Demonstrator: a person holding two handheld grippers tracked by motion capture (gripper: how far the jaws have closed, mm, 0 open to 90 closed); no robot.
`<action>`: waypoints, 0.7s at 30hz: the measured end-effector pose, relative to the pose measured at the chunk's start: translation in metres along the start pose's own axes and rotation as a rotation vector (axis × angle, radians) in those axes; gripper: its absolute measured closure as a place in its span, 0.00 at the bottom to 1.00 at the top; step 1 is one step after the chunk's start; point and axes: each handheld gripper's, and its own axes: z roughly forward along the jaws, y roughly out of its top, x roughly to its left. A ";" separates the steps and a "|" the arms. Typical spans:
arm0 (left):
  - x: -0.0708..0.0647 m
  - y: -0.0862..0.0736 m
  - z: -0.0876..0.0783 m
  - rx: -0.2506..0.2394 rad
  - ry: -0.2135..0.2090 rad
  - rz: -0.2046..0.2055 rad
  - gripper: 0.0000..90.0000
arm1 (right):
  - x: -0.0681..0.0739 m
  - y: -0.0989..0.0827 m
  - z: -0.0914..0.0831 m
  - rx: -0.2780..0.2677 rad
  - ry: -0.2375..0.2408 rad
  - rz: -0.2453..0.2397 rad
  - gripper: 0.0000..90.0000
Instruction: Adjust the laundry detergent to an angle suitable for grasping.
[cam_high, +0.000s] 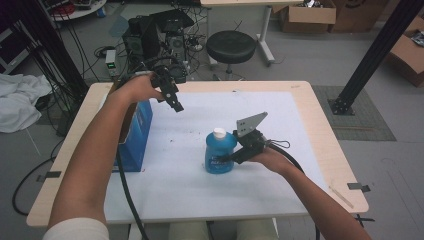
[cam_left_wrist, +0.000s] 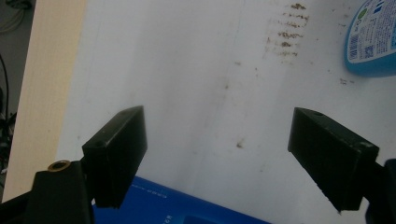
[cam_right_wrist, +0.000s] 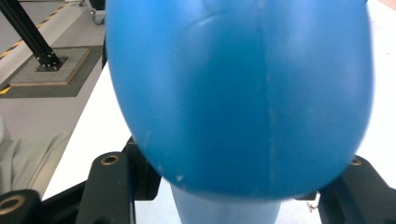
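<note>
1. The bottle (cam_high: 220, 152), blue with a white cap (cam_high: 219, 132), stands upright near the middle of the tabletop (cam_high: 320, 130), slightly toward the near edge.
2. The right gripper (cam_high: 227, 159) reaches the bottle level from the right-edge side. Its jaws are closed on the lower body: in the right gripper view the blue wall (cam_right_wrist: 238, 93) bulges between the two black jaws, which press on either side.
3. The left gripper (cam_high: 176, 104) hovers toward the far-left corner, above the blue box (cam_high: 137, 135) at the left edge. Its jaws stand wide open and hold nothing; bare white tabletop shows between them in the left gripper view, with the bottle's label (cam_left_wrist: 371, 37) well apart.
4. Step in hand, as judged: securing the bottle for a lift or move.
5. Keep the grip firm but not crushing; the plastic wall looks soft and will likely dent.
6. Keep the jaws level, so the bottle stays upright and the cap stays uppermost.
7. Lift straight up before travelling sideways; a low grip leaves the top free to tip.
8. Hold the left gripper clear of the path, or bring it to the cap if unscrewing is intended.
</note>
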 end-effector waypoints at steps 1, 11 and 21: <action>0.000 0.000 0.000 0.000 0.000 0.000 0.23 | 0.000 0.000 0.000 0.000 0.000 -0.003 0.47; -0.001 0.000 -0.001 -0.007 0.001 0.002 0.23 | 0.002 -0.002 -0.001 -0.015 -0.008 -0.008 0.49; -0.014 0.005 -0.011 -0.019 0.016 0.036 0.23 | 0.007 0.007 -0.011 -0.038 -0.007 -0.026 0.49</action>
